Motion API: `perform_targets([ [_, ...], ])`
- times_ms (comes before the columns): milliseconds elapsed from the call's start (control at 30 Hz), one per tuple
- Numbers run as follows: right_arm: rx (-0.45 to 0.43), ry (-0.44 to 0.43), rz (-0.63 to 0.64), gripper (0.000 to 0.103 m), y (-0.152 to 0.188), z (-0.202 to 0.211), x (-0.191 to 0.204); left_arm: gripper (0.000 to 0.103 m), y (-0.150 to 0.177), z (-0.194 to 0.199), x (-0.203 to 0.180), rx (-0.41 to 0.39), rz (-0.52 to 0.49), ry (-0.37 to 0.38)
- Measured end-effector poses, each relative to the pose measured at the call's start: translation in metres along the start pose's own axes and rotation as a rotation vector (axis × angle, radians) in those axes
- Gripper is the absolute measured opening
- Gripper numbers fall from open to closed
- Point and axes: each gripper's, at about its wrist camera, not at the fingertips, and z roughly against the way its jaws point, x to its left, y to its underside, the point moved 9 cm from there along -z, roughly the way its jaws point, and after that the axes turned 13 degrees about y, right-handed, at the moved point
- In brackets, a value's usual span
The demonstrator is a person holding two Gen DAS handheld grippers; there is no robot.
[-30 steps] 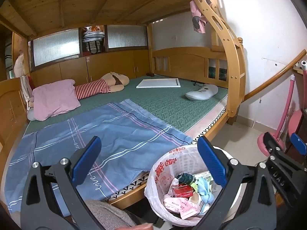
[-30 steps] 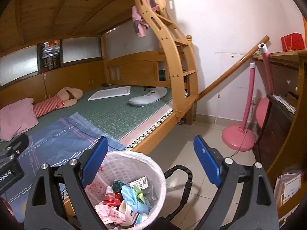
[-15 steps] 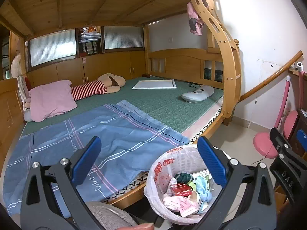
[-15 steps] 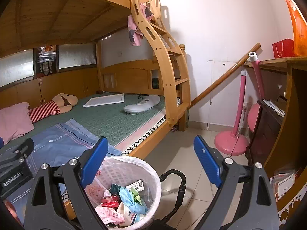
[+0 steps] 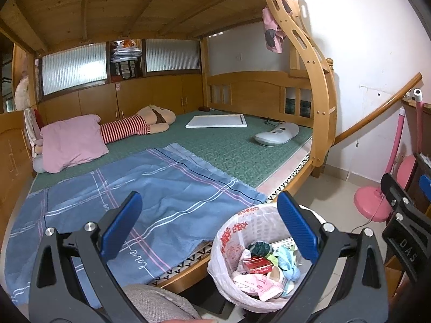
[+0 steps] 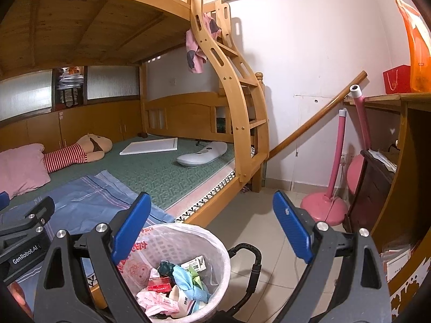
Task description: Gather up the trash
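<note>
We are reading "GenRobot.AI" on the left gripper point(image 6: 29, 231) and "DAS" on the right gripper point(image 5: 404, 215), both holding their jaws wide apart on nothing. The white bin point(image 6: 215, 245), lined with a red-printed bag, is standing on the tiled floor point(image 6: 258, 226) just beside the bed edge point(image 5: 291, 180), holding a red "CHUNGHWA" pack point(image 6: 160, 285), pink wrappers point(image 6: 153, 300) and blue cloth point(image 6: 186, 282).

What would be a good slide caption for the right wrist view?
Open right hand-held gripper above a lined trash bin holding wrappers beside a wooden bunk bed.
</note>
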Motion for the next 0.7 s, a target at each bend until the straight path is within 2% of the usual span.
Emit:
perform_targets([
  [133, -0.006, -0.009, 0.0, 0.09, -0.001, 0.002, 0.002, 0.1, 0.003, -0.001, 0.003, -0.001, 0.032, 0.003],
  [200, -0.012, -0.009, 0.003, 0.09, -0.001, 0.002, 0.001, 0.1, 0.007, -0.007, 0.004, 0.029, 0.059, 0.042],
  [267, -0.017, -0.006, 0.005, 0.09, -0.002, 0.002, 0.0, 0.1, 0.007, -0.006, 0.006, 0.017, 0.037, 0.014],
  [333, -0.017, -0.004, 0.002, 0.09, -0.001, 0.001, 0.0, 0.1, 0.008, -0.007, 0.004, 0.018, 0.024, 0.023],
  [433, -0.012, -0.001, -0.003, 0.09, 0.0, 0.001, -0.002, 0.1, 0.009, -0.008, 0.004, 0.027, 0.037, 0.022],
  [567, -0.015, 0.001, -0.007, 0.09, -0.001, 0.002, -0.002, 0.1, 0.013, -0.012, 0.005, 0.069, 0.074, 0.058],
  [700, -0.016, 0.001, -0.006, 0.09, -0.002, 0.002, -0.002, 0.1, 0.013, -0.01, 0.008, 0.065, 0.07, 0.037],
])
